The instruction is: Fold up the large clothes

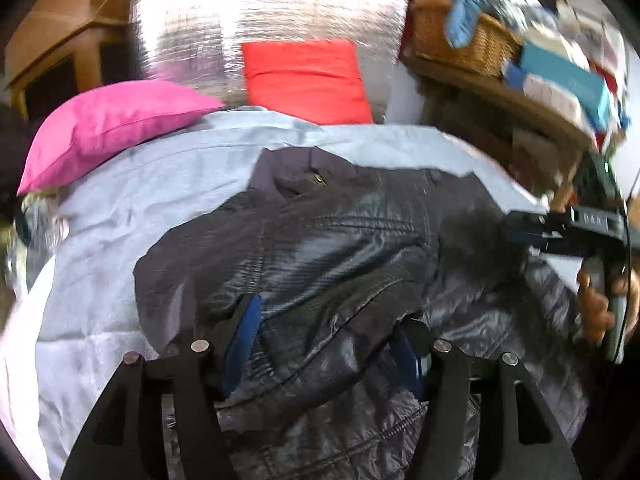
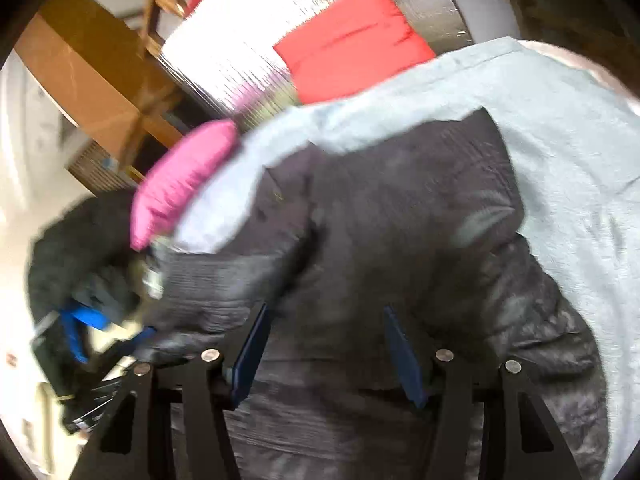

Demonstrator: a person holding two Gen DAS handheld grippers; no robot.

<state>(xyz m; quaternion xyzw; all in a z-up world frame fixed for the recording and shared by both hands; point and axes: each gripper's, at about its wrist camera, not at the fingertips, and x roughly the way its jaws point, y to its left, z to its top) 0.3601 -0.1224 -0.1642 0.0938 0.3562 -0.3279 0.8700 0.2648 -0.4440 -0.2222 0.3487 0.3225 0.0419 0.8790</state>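
Note:
A dark quilted jacket (image 1: 320, 248) lies bunched on a light blue sheet (image 1: 120, 208); it also fills the right wrist view (image 2: 380, 220). My left gripper (image 1: 326, 332) is open, its blue pads wide apart with a fold of the jacket lying between them. My right gripper (image 2: 324, 344) is open just above the jacket, with fabric between its pads. The right gripper also shows at the right edge of the left wrist view (image 1: 520, 232), held in a hand beside the jacket's fur-trimmed collar (image 1: 476, 232). The left gripper (image 2: 84, 320) appears blurred at the left of the right wrist view.
A pink pillow (image 1: 108, 124) lies at the sheet's far left corner, a red cushion (image 1: 304, 80) against a silver foil panel (image 1: 260, 20). A wicker basket (image 1: 460, 40) and boxes sit on a wooden shelf at the right. Wooden furniture (image 2: 92, 80) stands left.

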